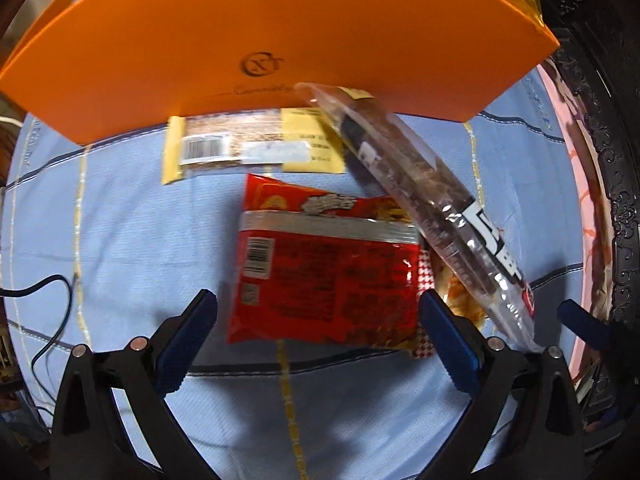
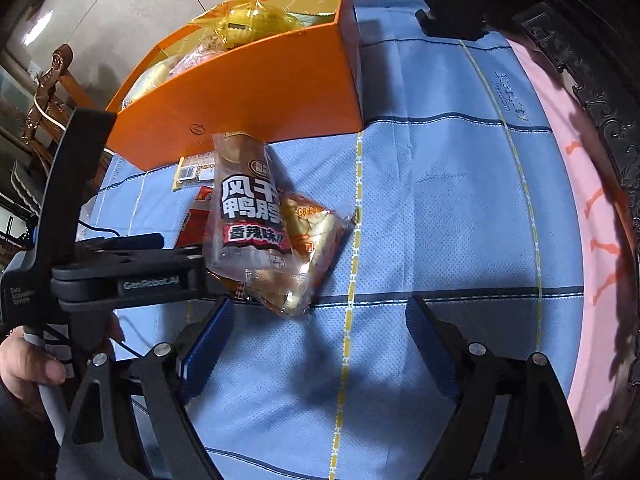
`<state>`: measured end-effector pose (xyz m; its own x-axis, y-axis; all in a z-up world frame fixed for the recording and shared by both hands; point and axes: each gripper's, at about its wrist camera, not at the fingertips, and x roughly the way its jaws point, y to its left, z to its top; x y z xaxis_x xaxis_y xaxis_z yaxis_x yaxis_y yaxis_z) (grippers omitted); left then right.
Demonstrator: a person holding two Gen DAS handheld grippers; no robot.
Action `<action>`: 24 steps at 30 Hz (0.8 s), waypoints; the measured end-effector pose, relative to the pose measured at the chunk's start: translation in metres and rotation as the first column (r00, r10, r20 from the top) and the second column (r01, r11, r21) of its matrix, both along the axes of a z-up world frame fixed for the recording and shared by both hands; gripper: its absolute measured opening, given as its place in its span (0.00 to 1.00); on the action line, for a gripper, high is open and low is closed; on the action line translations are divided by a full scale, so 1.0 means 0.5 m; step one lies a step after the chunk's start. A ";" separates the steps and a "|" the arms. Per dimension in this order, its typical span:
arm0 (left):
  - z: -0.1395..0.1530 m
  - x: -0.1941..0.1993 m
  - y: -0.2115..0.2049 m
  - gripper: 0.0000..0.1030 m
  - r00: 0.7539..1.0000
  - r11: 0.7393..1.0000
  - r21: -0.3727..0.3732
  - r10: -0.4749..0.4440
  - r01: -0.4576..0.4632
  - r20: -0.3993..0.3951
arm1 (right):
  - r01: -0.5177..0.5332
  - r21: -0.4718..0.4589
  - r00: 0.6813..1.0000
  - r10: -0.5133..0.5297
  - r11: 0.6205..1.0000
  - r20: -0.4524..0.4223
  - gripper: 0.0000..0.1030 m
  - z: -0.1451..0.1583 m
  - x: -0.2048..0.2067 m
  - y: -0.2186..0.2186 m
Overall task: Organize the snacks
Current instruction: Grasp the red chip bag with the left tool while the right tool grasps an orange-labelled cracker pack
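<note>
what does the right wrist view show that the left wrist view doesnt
Only the right wrist view: the inside of the orange box, already holding yellow-wrapped snacks, the printed front of the clear duck snack pack, the person's hand on the left gripper's handle, and the open right gripper.

Only the left wrist view: the open left gripper straddling the red packet, with its barcode side up.

Both: the box's outer wall, the yellow packet with a barcode beside it, the blue cloth.
</note>
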<state>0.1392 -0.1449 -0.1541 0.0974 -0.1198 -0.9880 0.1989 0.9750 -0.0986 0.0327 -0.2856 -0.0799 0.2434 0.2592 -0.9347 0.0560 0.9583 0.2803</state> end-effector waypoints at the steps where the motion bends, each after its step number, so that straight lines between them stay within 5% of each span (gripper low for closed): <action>1: -0.005 0.001 -0.004 0.96 1.000 1.000 -0.006 -0.004 0.004 -0.007 | -0.002 0.000 1.000 0.002 1.000 -0.001 0.85 -0.001 0.002 0.001; 10: -0.046 0.010 0.018 0.96 1.000 0.996 0.080 0.025 -0.026 0.012 | -0.043 -0.006 0.999 0.043 0.999 -0.020 0.85 -0.010 0.010 0.028; 24: -0.013 -0.019 0.101 0.70 0.997 0.997 0.066 0.040 -0.044 0.063 | -0.069 -0.020 0.997 0.068 0.997 -0.025 0.85 -0.014 0.023 0.062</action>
<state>0.1298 -0.0945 -0.1608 0.1618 -0.0480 -0.9857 0.1611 0.9867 -0.0216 0.0443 -0.2544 -0.0870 0.2028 0.2549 -0.9455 -0.0033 0.9657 0.2596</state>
